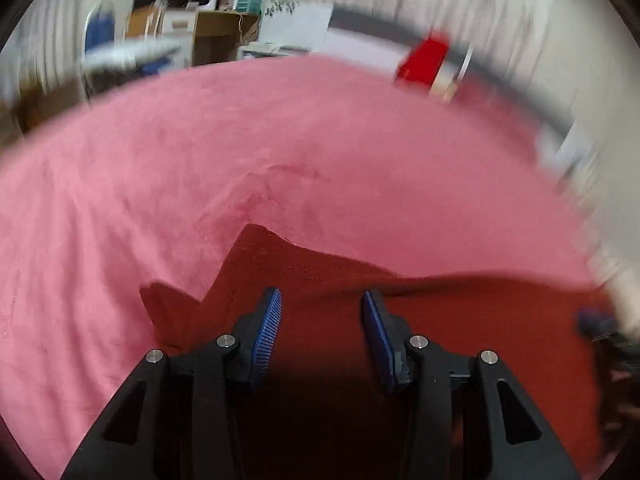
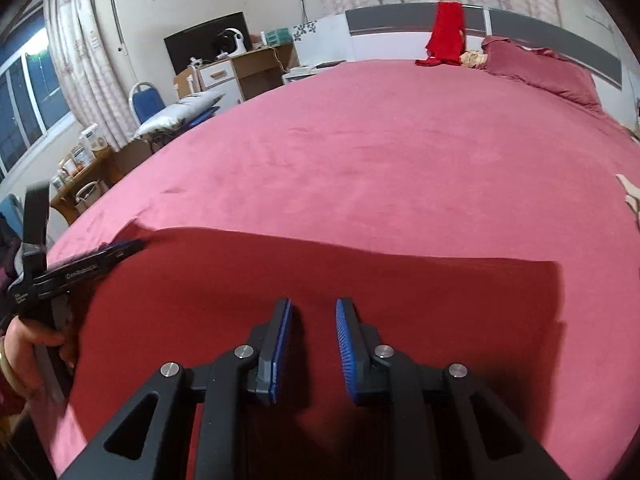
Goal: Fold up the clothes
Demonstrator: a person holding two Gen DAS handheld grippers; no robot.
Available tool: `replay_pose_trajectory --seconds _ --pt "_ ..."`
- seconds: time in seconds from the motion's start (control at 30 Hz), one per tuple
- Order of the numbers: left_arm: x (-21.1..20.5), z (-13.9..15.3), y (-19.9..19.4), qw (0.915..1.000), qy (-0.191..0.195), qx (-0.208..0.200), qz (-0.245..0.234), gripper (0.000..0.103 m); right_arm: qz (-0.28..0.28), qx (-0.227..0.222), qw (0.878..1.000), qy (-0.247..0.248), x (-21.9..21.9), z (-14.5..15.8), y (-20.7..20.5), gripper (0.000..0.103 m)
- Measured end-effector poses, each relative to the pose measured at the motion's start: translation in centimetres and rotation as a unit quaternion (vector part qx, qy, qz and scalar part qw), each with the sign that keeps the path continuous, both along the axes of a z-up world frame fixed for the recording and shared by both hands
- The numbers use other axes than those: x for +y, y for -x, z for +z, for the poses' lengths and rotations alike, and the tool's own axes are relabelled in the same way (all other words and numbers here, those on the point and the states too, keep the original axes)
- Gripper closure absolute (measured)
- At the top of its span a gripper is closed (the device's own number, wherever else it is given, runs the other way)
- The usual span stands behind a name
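A dark red garment (image 2: 320,276) lies flat on the pink bed sheet (image 2: 360,152) near the front edge; it also shows in the left wrist view (image 1: 320,276), where the picture is motion-blurred. My left gripper (image 1: 322,300) is open over the garment with nothing between its blue pads. It shows in the right wrist view (image 2: 120,250) at the garment's far left corner. My right gripper (image 2: 314,306) is open above the garment's middle and holds nothing.
A bright red cloth (image 2: 446,34) hangs on the headboard (image 2: 392,20). A pink pillow (image 2: 536,68) lies at the back right. A blue chair (image 2: 146,100), a white pillow (image 2: 180,110), a desk (image 2: 248,68) and cluttered shelves stand left of the bed.
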State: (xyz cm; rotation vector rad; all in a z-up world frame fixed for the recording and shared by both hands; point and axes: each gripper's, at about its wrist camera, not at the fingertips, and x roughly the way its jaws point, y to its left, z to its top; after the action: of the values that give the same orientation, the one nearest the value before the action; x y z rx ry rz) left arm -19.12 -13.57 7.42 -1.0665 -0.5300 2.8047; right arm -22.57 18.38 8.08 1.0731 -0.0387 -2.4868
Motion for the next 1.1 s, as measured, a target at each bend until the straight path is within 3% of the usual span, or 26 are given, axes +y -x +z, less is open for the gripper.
replay_pose_trajectory --seconds 0.1,0.2,0.27,0.3,0.37,0.47,0.57,0.67,0.73,0.77,0.87,0.93,1.1 --pt "-0.1 -0.3 -0.5 0.9996 -0.029 0.009 -0.002 0.058 -0.090 -0.004 0.996 0.017 5.4 -0.6 1.3 0.099" --pt "-0.1 -0.1 -1.1 0.9993 -0.036 0.011 -0.004 0.058 -0.155 -0.025 0.987 0.036 9.6 -1.3 2.3 0.103" --pt "-0.7 -0.3 -0.7 0.9988 -0.047 0.013 -0.006 0.057 -0.175 -0.023 0.984 0.019 10.7 -0.4 2.0 0.094" --pt "-1.1 -0.5 -0.4 0.9984 -0.055 0.014 -0.008 0.057 -0.192 -0.017 0.981 0.032 11.3 0.5 1.2 0.075" --pt "-1.7 -0.7 -0.7 0.9978 -0.064 0.017 -0.010 0.056 -0.220 -0.004 0.973 0.065 12.2 2.2 -0.4 0.075" --pt "-1.7 -0.7 -0.1 0.9985 -0.049 0.013 -0.022 0.048 -0.163 -0.019 0.977 0.135 9.0 3.3 -3.8 0.074" --pt "-1.4 -0.4 0.7 0.9989 -0.021 0.005 -0.041 0.036 -0.052 -0.037 0.993 0.101 2.6 2.1 -7.3 0.074" --pt "-1.0 -0.1 1.5 0.9981 0.007 -0.003 -0.061 0.035 0.001 -0.051 0.998 0.038 -1.0 -0.5 -11.3 0.077" --pt "-0.7 0.4 1.7 0.9947 0.054 -0.011 -0.087 0.035 -0.029 -0.079 0.996 -0.016 0.0 -2.6 -12.4 0.080" --pt "-0.7 0.7 1.5 0.9925 0.074 -0.014 -0.096 0.034 -0.062 -0.085 0.994 -0.003 2.1 -3.1 -13.1 0.081" --pt "-1.3 1.9 0.3 0.9900 0.090 -0.025 -0.105 0.034 -0.158 -0.088 0.976 0.118 8.7 -2.0 -15.5 0.078" --pt "-1.8 2.4 -1.1 0.9918 0.082 -0.022 -0.095 0.034 -0.171 -0.075 0.972 0.142 11.0 -1.2 -16.5 0.075" --pt "-2.3 1.5 -5.1 0.9954 0.029 -0.034 -0.085 0.033 -0.116 -0.099 0.980 0.129 11.8 -2.3 -15.9 0.074"
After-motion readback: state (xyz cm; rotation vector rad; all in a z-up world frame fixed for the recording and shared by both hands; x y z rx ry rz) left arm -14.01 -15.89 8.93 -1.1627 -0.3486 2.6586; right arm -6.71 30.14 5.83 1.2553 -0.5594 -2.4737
